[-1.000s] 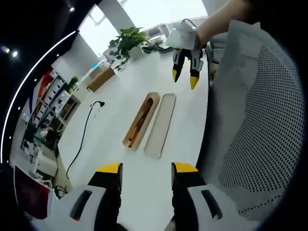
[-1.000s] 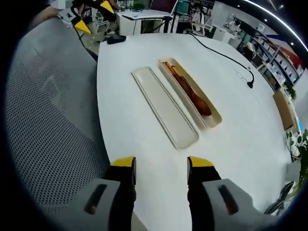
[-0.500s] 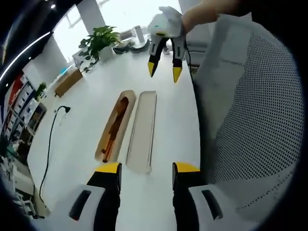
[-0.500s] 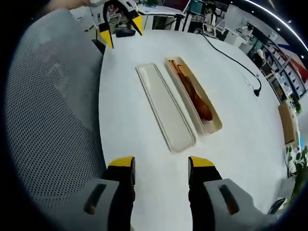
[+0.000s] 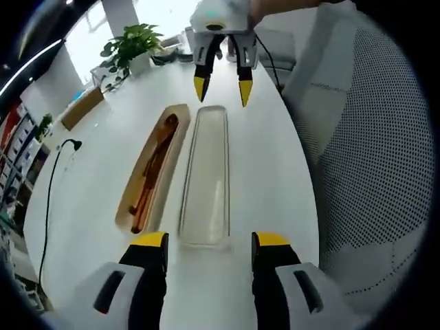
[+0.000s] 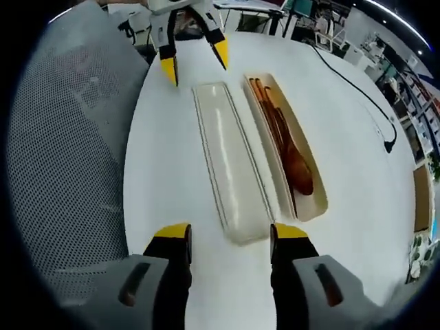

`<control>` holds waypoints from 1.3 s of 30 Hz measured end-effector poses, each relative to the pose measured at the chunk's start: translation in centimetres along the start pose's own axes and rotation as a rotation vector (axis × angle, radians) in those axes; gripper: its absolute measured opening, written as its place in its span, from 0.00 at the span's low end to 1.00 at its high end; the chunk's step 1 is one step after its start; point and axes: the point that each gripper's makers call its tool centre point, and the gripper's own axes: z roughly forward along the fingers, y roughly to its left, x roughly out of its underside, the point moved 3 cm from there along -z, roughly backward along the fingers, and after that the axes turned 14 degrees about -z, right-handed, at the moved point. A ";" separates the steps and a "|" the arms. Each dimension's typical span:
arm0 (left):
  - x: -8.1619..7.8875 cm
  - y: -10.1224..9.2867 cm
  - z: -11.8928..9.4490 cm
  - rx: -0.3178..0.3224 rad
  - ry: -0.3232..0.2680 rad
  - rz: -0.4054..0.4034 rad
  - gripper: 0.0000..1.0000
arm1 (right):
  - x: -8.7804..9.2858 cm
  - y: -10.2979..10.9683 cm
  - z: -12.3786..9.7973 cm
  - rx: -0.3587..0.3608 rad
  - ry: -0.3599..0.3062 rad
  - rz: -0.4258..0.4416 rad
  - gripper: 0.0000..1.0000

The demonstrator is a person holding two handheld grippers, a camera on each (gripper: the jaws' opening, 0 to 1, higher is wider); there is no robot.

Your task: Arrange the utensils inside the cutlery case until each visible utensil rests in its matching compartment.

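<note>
Both grippers, left gripper and right gripper, hover fingers wide apart and empty at opposite ends of the lid, probably to lift it, while the wooden utensils sit in the case alongside on the counter.

It looked like an open-plan office. The big white surface was a long shared meeting table, with a grey mesh office chair pulled up to its edge. A black power cable trailed across the top. A potted plant stood at the far end beside a bright window, and shelves of files lined one wall. Further back stood other desks and seated people.
</note>
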 end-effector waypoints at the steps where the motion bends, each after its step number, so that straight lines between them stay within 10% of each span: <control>1: 0.0 0.0 0.3 0.005 -0.002 -0.001 0.53 | 0.0 -0.1 0.1 -0.003 0.001 -0.005 0.44; 25: -0.3 -0.1 1.9 0.088 -0.043 -0.080 0.39 | 0.8 -1.1 1.8 -0.100 0.055 -0.104 0.50; 39: -1.7 -1.3 2.6 0.141 -0.065 0.002 0.38 | 0.3 0.1 1.8 -0.151 0.028 -0.127 0.35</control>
